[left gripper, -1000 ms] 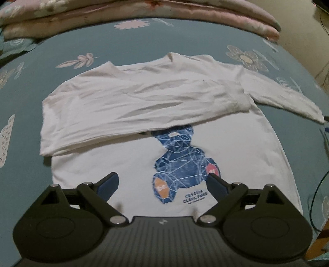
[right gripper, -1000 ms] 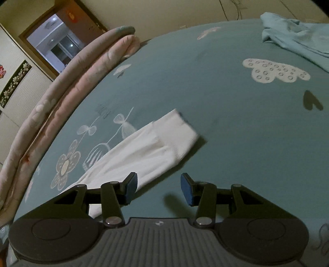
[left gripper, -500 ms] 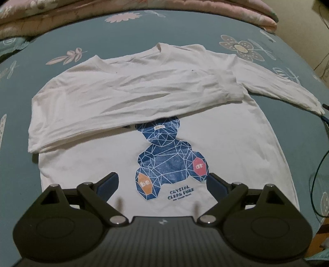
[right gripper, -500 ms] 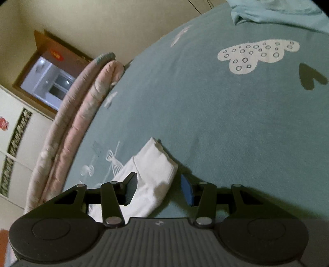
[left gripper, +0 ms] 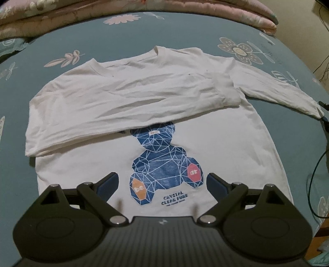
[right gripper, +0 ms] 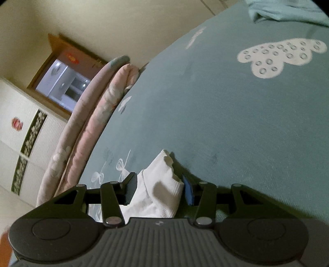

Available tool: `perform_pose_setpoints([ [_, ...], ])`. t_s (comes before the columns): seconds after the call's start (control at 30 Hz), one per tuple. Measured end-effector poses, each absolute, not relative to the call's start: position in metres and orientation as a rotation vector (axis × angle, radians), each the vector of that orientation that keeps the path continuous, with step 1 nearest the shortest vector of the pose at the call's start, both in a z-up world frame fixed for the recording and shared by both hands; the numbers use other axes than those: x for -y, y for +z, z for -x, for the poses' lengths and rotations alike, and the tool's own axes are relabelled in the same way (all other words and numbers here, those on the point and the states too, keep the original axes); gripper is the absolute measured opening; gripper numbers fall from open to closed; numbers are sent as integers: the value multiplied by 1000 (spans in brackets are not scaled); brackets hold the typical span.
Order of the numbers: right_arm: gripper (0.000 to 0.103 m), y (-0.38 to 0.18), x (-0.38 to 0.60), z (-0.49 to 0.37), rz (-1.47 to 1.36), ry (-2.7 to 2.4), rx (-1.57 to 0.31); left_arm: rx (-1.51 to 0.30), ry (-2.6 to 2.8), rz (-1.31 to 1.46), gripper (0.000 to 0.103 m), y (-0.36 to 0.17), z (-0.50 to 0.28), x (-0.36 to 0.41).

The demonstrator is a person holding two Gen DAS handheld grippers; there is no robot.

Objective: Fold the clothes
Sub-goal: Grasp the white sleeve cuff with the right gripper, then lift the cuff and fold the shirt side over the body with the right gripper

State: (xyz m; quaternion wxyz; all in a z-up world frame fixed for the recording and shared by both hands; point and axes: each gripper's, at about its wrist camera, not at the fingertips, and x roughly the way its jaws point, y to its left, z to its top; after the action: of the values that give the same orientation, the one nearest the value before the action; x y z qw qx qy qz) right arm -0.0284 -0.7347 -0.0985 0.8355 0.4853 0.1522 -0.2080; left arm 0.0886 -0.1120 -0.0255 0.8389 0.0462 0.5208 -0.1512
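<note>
A white long-sleeved shirt (left gripper: 216, 143) with a blue bear print lies flat on the teal bedspread (left gripper: 16, 143). One sleeve (left gripper: 123, 106) is folded across the chest. The other sleeve (left gripper: 277, 90) stretches out to the right. My left gripper (left gripper: 162, 182) hovers open over the shirt's lower hem, with nothing between its fingers. My right gripper (right gripper: 159, 190) sits low on the bed, tilted, with the outstretched sleeve's ribbed cuff (right gripper: 162, 184) between its fingers. Its jaws stand as wide as before and do not squeeze the cuff. In the left wrist view its fingertips (left gripper: 324, 120) show at the sleeve's end.
A rolled pink quilt (left gripper: 144, 10) lines the far edge of the bed, also seen as the quilt (right gripper: 88, 133) in the right wrist view. A light blue garment (right gripper: 287, 10) lies further off. Cables (left gripper: 316, 184) hang past the bed's right edge. A wardrobe (right gripper: 30, 143) stands by the wall.
My right gripper has dropped and rolled, closing in on the sleeve's end until the cuff lies between its fingers. The jaw gap is unchanged. My left gripper has barely moved.
</note>
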Motion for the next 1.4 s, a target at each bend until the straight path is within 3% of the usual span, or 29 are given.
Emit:
perform_pose_setpoints([
  [0.37, 47, -94, 735, 22, -892, -397, -389, -1108, -301, -42, 92, -30, -94, 107],
  [0.4, 44, -93, 734, 22, -886, -407, -398, -1107, -303, -34, 92, -30, -94, 107],
  [0.5, 11, -96, 737, 23, -916, -468, -422, -1108, -314, -19, 92, -31, -93, 107],
  [0.6, 8, -104, 744, 31, -994, -454, -395, -1110, -317, -26, 92, -32, -91, 107],
  [0.83, 9, -86, 728, 12, -887, -541, -468, -1088, -309, -5, 92, -25, -90, 102],
  [1.4, 8, 23, 586, -72, -556, -211, -472, -1049, -269, 71, 92, -20, -81, 77],
])
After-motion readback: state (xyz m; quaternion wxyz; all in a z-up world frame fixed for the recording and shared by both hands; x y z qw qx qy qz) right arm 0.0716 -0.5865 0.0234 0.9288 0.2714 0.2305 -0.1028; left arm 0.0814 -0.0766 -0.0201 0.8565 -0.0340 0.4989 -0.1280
